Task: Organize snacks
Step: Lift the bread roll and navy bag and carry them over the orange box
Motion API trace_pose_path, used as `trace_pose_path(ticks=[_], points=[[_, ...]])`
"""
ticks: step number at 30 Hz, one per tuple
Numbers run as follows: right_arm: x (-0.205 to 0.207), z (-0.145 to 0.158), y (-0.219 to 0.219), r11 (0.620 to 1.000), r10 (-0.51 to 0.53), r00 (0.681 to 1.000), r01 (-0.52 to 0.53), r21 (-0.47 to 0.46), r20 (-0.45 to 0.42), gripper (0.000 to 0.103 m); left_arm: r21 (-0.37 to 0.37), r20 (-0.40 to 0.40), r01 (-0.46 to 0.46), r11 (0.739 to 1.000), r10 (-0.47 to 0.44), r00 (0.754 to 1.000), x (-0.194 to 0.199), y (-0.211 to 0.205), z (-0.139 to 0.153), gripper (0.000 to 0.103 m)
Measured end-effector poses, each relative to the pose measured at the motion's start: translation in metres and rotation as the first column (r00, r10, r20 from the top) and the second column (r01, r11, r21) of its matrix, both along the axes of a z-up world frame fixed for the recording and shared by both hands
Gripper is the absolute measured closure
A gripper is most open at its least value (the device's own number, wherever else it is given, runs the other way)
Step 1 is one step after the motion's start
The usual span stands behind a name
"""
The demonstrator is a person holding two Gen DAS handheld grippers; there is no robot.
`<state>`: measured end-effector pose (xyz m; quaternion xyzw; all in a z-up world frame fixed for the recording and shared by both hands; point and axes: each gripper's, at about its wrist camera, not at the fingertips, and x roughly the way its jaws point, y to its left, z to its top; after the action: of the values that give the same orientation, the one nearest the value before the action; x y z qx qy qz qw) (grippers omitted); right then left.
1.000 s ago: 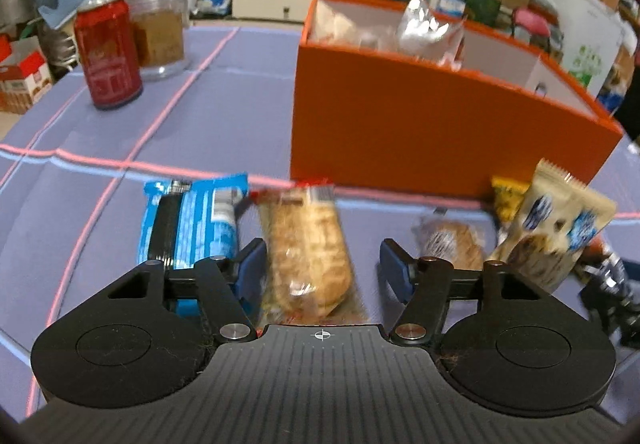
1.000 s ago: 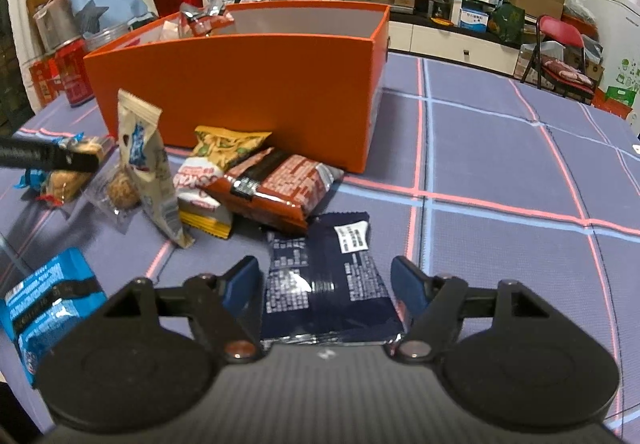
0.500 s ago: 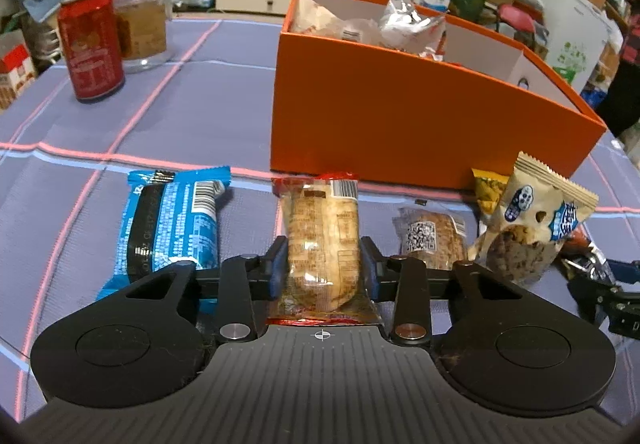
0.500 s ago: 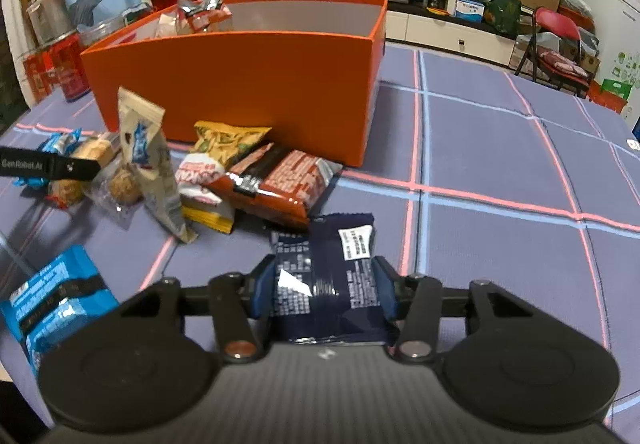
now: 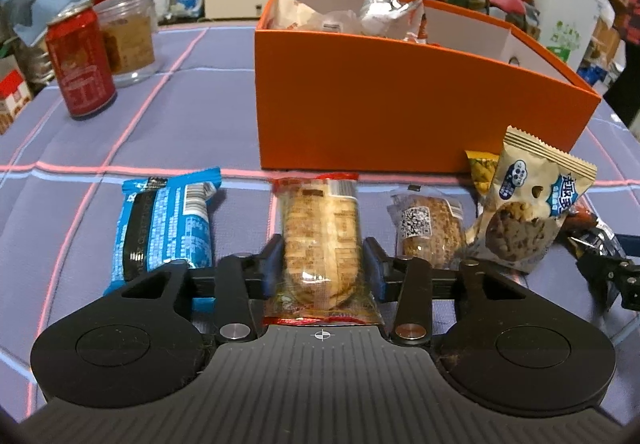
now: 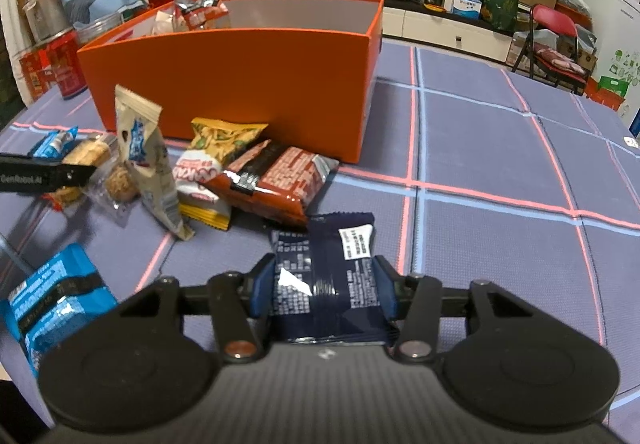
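1. The left gripper is clamped on a clear-wrapped biscuit pack; both pads press its sides, and the pack lies lengthwise on the cloth, pointing toward the orange box.
2. The right gripper has just been closing, and its jaws now grasp a dark navy snack packet that lies flat on the cloth; both blue pads touch the packet's edges.
3. In the left wrist view, a blue wafer pack lies just left of the gripped biscuits; a small clear-wrapped cake and an upright cookie packet sit to the right.
4. In the right wrist view, a red-brown packet, a yellow-green chip bag and a red-and-white packet are heaped against the box's front wall.
5. The box holds several wrappers at its far left end; the rest of its inside that shows is bare.
6. The table wears a purple cloth with pink and blue lines; a red can and a clear jar stand on it, well left of the box.
7. Behind is a cluttered room with shelves, a red chair and cardboard boxes.
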<state>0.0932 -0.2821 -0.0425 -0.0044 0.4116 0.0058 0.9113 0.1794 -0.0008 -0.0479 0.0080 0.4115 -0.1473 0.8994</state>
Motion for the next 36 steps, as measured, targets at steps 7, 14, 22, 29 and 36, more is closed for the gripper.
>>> trace_pose_path(ticks=[7, 14, 22, 29, 36], points=[[-0.009, 0.013, -0.008, 0.998, -0.028, 0.999, 0.030, -0.053, 0.032, 0.056, 0.001, 0.077, 0.025, 1.000, -0.025, 0.997, -0.017, -0.006, 0.034, 0.103], [-0.027, 0.046, -0.031, 0.989, -0.140, 0.980, 0.146, -0.034, 0.141, 0.056, -0.023, 0.097, 0.039, 0.999, -0.037, 0.995, -0.025, -0.005, 0.049, 0.103], [-0.038, 0.075, 0.004, 0.993, -0.085, 0.962, 0.103, -0.056, 0.261, 0.056, -0.022, 0.178, 0.034, 0.999, -0.030, 0.984, -0.043, -0.008, 0.071, 0.103], [-0.035, 0.081, 0.027, 0.995, -0.051, 0.960, 0.071, -0.065, 0.274, 0.056, 0.006, 0.207, 0.037, 0.999, -0.037, 0.978, -0.052, -0.016, 0.078, 0.103], [-0.029, 0.075, 0.034, 0.996, -0.043, 0.968, 0.059, -0.059, 0.247, 0.056, 0.045, 0.175, 0.002, 0.999, -0.010, 0.985, -0.048, -0.015, 0.071, 0.103]])
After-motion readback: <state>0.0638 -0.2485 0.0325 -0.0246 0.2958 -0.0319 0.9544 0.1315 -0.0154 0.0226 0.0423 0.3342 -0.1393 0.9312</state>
